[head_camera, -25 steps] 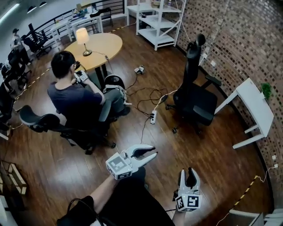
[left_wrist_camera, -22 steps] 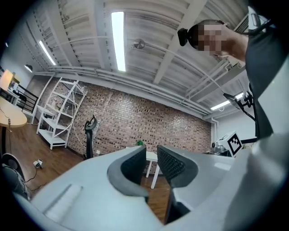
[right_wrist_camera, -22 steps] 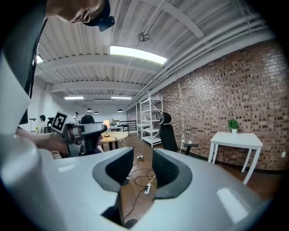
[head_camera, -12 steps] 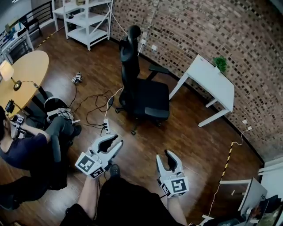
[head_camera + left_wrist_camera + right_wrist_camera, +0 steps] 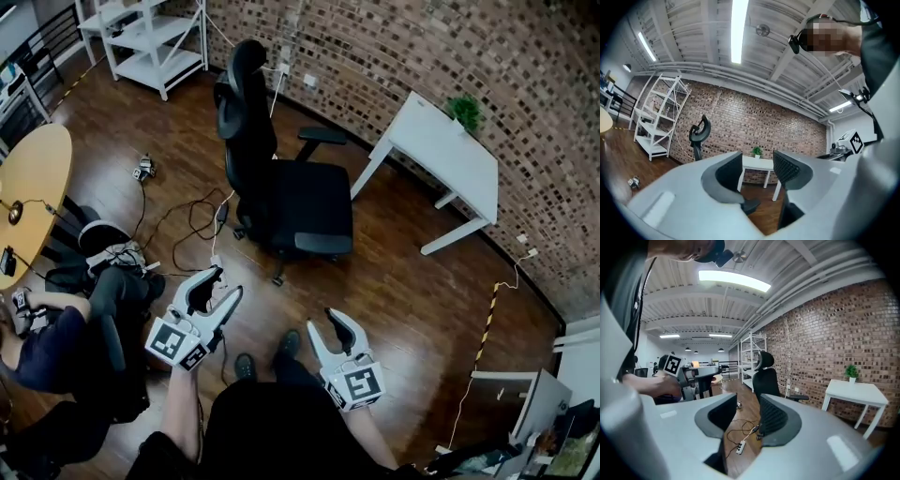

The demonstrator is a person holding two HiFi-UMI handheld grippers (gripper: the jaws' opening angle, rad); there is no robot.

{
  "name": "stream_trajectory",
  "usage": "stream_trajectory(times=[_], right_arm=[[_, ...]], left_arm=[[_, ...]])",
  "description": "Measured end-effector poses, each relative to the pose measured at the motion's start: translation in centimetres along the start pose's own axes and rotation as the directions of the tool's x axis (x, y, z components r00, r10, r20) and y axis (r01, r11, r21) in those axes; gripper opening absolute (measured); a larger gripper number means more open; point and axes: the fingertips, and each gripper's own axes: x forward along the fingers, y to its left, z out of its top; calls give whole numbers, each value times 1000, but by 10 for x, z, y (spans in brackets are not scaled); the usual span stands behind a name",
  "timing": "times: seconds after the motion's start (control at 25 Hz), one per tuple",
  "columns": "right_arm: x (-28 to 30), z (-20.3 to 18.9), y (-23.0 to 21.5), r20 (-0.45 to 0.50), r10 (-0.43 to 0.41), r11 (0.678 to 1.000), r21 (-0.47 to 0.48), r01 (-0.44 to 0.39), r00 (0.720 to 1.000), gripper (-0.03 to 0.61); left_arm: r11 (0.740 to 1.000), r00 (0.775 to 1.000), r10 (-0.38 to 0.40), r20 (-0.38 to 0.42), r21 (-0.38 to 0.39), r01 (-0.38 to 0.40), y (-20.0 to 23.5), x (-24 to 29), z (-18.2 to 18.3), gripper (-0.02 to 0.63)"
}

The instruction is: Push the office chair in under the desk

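Note:
The black office chair stands on the wood floor, its high back toward the left and its seat toward the white desk, about a chair's width from it. Both grippers hover low in the head view, well short of the chair. My left gripper has its jaws opening with nothing between them; its own view shows the chair's headrest and the desk far off. My right gripper is open and empty; past its jaws stand the chair and desk.
A seated person is at the left edge beside a round wooden table. Cables and a power strip lie on the floor left of the chair. White shelving stands at the back; a small plant sits on the desk.
The head view has swung right, bringing chair and desk toward the centre and the seated person to the left edge. The left gripper's jaws have opened from shut.

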Motion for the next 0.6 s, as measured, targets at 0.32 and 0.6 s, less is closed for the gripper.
stream_trajectory(times=[0.32,0.6], right_arm=[[23,4,-84,82,48,999,-13,-47,995,153],[20,-16,-126,37,-69,998,13,68,997,153]], left_arm=[[968,984,154,-91,216,-131,89,109,-8,426],[945,933,175,-313,320,-70,212,232,-42,525]])
